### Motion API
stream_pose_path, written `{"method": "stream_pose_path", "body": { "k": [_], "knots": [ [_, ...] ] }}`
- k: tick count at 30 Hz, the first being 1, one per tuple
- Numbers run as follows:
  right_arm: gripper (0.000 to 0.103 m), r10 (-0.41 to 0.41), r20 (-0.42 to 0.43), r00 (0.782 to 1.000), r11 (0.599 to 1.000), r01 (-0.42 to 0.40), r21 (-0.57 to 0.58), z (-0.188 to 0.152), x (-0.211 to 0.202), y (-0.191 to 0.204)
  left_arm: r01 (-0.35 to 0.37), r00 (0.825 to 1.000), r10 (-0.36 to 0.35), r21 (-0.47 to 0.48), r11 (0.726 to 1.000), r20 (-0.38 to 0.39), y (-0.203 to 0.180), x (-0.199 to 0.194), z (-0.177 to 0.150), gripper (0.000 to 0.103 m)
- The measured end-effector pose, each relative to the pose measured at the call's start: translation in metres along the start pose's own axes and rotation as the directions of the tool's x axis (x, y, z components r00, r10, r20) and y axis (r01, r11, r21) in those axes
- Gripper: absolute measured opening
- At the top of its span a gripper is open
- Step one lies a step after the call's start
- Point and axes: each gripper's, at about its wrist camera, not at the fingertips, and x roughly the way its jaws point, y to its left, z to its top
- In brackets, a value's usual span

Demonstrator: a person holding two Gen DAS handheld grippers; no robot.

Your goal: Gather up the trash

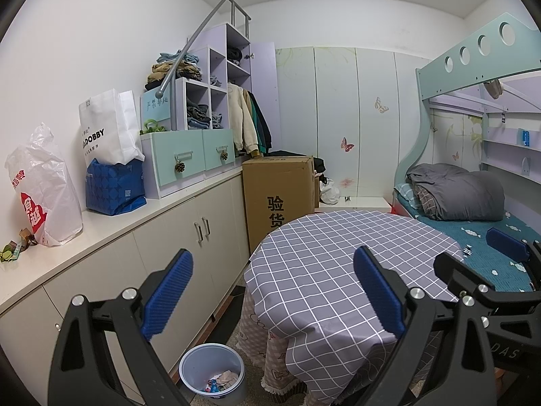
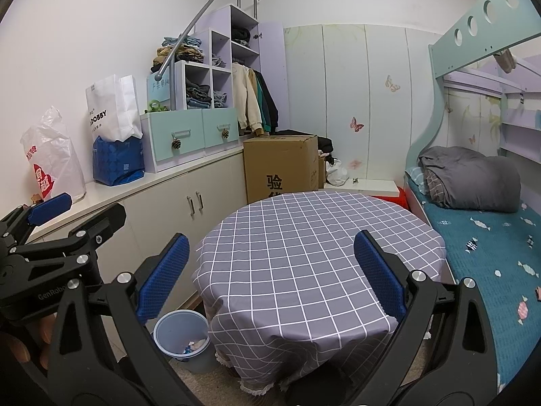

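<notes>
- In the left wrist view, the left gripper (image 1: 272, 291) fills the bottom of the frame with its blue-padded fingers (image 1: 168, 291) spread wide apart and nothing between them.
- In the right wrist view, the right gripper (image 2: 270, 274) sits at the bottom centre, its fingers likewise spread wide and empty.
- The round table (image 1: 321, 253), under a grey checked cloth, lies in the middle of both views, beyond the fingers.
- The trash bin (image 1: 212, 374), a grey-blue pail, stands on the floor at the lower left of centre, just beside the table's hanging cloth; crumpled wrappers (image 1: 219, 380) lie inside it.
- A few small scraps (image 1: 15, 247) rest on the white counter (image 1: 111, 216) at the far left edge, beside a white plastic bag (image 1: 45, 186) with red print.
- A cardboard box (image 1: 280, 193) stands behind the table.
</notes>
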Motion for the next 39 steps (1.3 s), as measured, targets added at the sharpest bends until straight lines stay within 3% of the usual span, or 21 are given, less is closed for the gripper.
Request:
{"method": "stream_pose_path", "body": {
  "k": [39],
  "knots": [
    [0.096,-0.005,-0.017,1.0,1.0,0.006,0.009,-0.002,-0.001,-0.001,0.013,1.0,-0.013,0.008,1.0,0.004,0.008,0.0,-0.007,0.094]
  ]
}}
